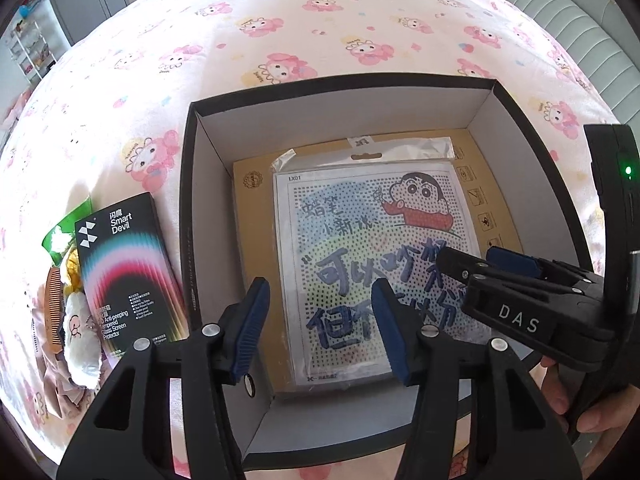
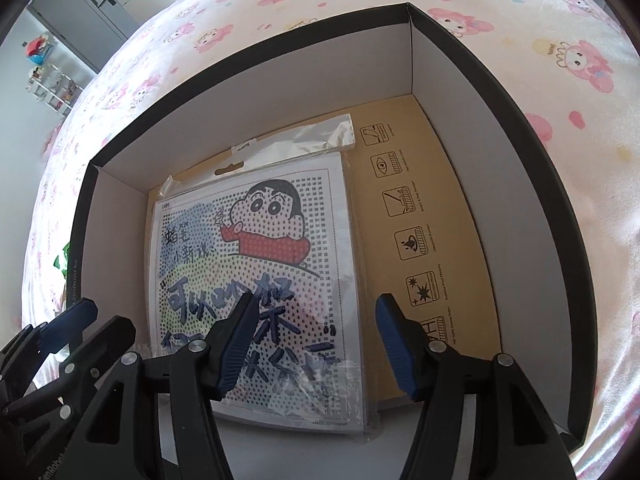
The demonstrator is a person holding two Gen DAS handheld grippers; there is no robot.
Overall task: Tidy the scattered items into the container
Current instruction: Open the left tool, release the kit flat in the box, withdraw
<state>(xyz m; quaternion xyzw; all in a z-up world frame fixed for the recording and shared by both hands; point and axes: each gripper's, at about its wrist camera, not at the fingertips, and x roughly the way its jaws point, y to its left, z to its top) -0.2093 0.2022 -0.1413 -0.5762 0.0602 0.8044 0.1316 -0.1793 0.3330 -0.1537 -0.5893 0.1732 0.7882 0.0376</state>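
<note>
Left gripper (image 1: 320,328): I read jaws wide apart, nothing between them, poised over the box.
Right gripper (image 2: 316,344): I read jaws wide apart, holding nothing, also over the box.
Box (image 1: 532,128): on the bed; holds 2 flat items, a cartoon bead-art pack (image 1: 372,248) on a tan carton (image 2: 440,216).
Remaining: I count a screen protector box (image 1: 124,272), wooden comb (image 1: 54,308), plush toy (image 1: 78,328), green packet (image 1: 68,228), all just left of the box.
Obstruction: box wall stands between these and the interior.
Bedsheet (image 1: 320,24): otherwise bare.
</note>
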